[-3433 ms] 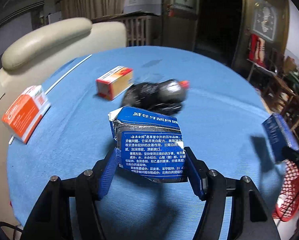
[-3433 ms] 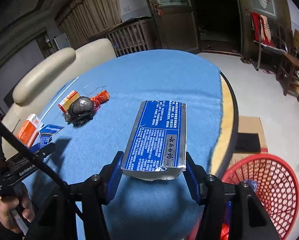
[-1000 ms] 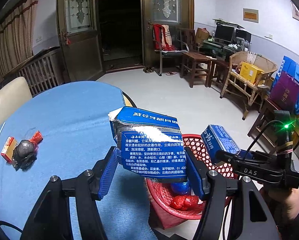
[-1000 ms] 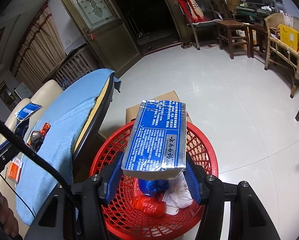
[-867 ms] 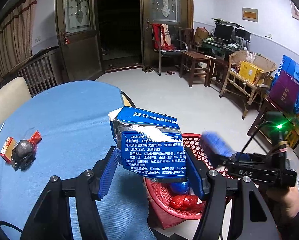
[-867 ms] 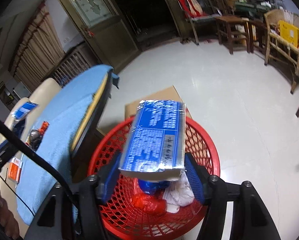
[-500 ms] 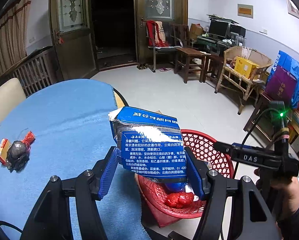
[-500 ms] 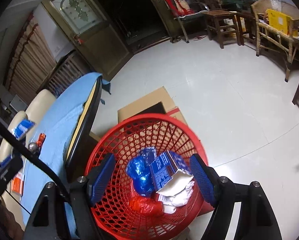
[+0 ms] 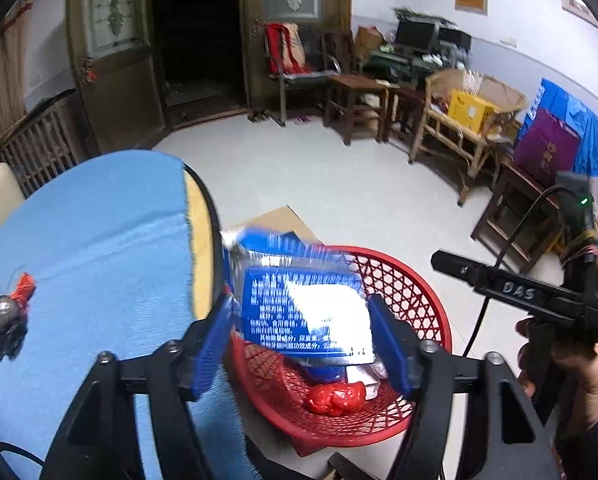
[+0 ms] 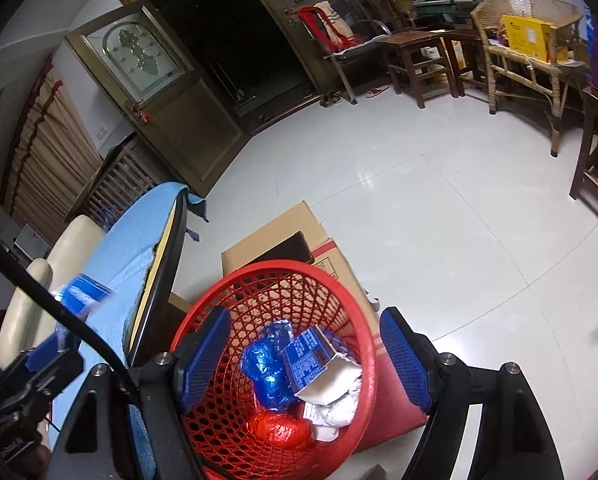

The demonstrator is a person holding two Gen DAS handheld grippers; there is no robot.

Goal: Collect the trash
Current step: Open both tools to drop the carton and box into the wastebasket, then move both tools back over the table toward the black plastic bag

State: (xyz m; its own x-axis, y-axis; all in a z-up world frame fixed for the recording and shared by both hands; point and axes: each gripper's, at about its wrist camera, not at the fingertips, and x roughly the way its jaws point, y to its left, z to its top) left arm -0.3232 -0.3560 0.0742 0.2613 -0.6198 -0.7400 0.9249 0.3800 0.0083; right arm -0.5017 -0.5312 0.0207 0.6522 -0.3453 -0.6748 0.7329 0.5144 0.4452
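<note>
My left gripper (image 9: 301,340) hangs over the near rim of the red mesh basket (image 9: 419,292). A torn blue toothpaste box (image 9: 303,312) sits blurred between its spread blue pads (image 9: 215,340), loose from them. My right gripper (image 10: 301,360) is open and empty above the same basket (image 10: 339,300), which holds a blue box (image 10: 309,354), a blue bag (image 10: 265,368), red wrapping (image 10: 279,430) and white paper. A black bag with a red wrapper (image 9: 7,320) lies on the blue table (image 9: 91,248).
A flattened cardboard box (image 10: 283,236) lies on the white floor behind the basket. A cream chair (image 10: 43,280) stands by the table's far side. Wooden chairs and tables (image 9: 451,128) line the wall at right.
My right gripper opened and dropped its blue box into the basket. My left gripper moved over the basket rim, its pads spread, and its box now tips and blurs between them.
</note>
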